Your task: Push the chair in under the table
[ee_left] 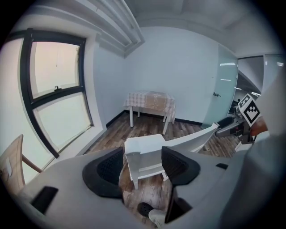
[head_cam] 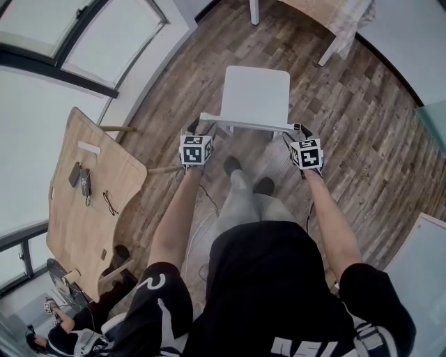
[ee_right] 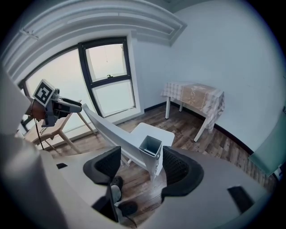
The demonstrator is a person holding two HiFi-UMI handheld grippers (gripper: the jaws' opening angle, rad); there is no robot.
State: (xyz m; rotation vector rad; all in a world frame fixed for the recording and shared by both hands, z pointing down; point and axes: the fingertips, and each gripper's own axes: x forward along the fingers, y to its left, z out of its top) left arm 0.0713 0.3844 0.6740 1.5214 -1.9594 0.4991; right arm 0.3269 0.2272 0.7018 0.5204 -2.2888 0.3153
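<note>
A white chair [head_cam: 256, 94] stands on the wood floor in front of me, its seat facing a table with a checked cloth [head_cam: 334, 14] at the far wall. I stand behind its backrest rail [head_cam: 247, 124]. My left gripper [head_cam: 196, 129] is at the rail's left end; in the left gripper view the chair's corner post [ee_left: 133, 159] lies between the open jaws [ee_left: 140, 167], pads apart from it. My right gripper [head_cam: 296, 132] is at the right end; the hollow post top [ee_right: 150, 146] sits between its open jaws [ee_right: 142, 167] with gaps on both sides.
A light wooden table [head_cam: 90, 202] with small items stands at the left by the windows. A glass door [ee_left: 223, 89] is at the right. My shoes [head_cam: 233, 167] are just behind the chair. Someone sits at the lower left [head_cam: 63, 328].
</note>
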